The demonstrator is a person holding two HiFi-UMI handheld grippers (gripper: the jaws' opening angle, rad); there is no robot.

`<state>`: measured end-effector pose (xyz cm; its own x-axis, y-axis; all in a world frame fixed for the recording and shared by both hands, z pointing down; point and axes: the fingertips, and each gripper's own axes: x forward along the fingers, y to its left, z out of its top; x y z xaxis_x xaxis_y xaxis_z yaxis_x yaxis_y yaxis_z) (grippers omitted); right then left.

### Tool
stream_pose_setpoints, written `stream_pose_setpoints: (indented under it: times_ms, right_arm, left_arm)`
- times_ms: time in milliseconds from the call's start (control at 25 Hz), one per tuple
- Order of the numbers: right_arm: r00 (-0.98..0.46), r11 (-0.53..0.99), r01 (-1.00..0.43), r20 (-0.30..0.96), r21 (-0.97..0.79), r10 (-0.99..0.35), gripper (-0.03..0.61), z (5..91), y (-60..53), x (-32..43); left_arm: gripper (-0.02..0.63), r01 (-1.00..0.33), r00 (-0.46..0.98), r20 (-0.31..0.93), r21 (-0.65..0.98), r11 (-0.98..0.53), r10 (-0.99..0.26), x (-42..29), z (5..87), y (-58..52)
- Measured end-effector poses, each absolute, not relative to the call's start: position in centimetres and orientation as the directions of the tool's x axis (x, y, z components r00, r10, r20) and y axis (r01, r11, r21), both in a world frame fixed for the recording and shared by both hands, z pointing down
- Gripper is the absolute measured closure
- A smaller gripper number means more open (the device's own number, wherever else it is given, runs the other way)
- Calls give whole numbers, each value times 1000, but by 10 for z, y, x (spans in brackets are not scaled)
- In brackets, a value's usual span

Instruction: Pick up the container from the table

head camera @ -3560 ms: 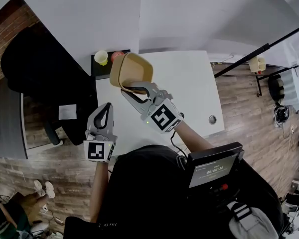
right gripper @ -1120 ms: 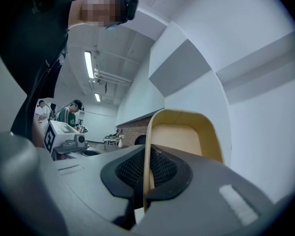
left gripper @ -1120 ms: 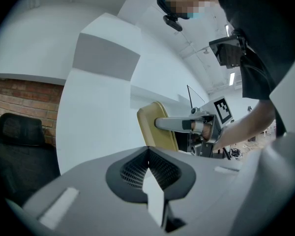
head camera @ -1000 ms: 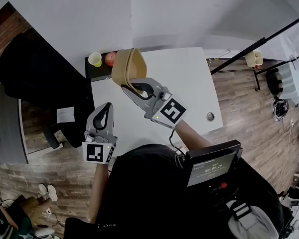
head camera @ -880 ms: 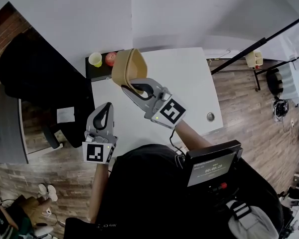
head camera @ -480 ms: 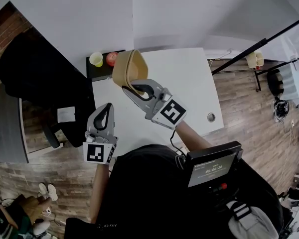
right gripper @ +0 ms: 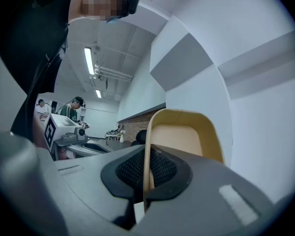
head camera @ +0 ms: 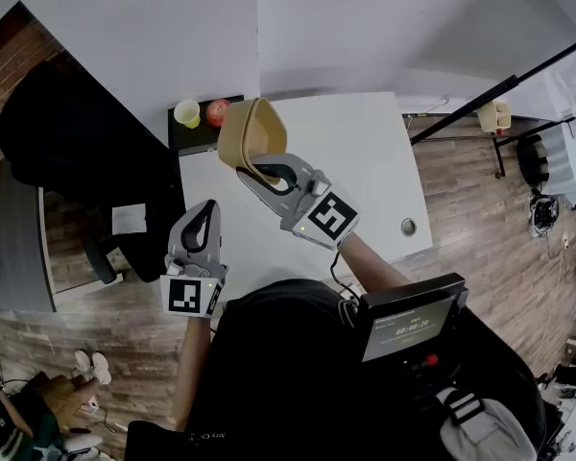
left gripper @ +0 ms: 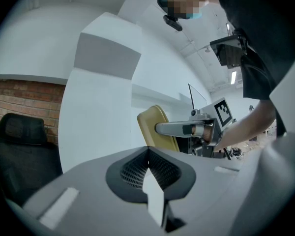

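Clamping one thin side wall of the tan container (head camera: 250, 134), the right gripper (head camera: 256, 169) has its jaws drawn almost together, the pads pressing that wall from inside and outside. The container is off the table (head camera: 365, 161), held in the air above the table's far left part. It is tipped up on edge, so its open mouth faces sideways rather than up. In the right gripper view the rim runs straight up between the two dark pads, and the hollow of the container opens beyond them.

The left gripper (head camera: 204, 209) hangs over the table's near left edge, well apart from the container, pointing towards the table's far side. Its jaws are closed on each other at the tips, with nothing held. Its own view looks across at the right gripper and the tilted container.

At the table's far left corner sits a black tray (head camera: 187, 140), and on it stand a yellow cup (head camera: 186, 113) and, just beside it, a small red round thing (head camera: 218, 110). A small round fitting (head camera: 408, 227) is set in the table's top near its right edge. A black chair (head camera: 77, 142) stands off the table's left side. The person's dark-clothed body is at the table's near edge, with a small lit screen (head camera: 408, 327) at the chest
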<state>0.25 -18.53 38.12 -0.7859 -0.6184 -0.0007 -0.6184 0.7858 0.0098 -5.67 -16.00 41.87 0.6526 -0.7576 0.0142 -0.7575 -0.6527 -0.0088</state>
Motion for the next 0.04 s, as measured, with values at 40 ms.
stream_pose_setpoints:
  times_ms: [40]
  right_arm:
    - [-787,787,-617,1,12,-617,557,382,-185,3]
  left_arm:
    - [615,-758,652,15,-8,-652,-758,-57,419,-160]
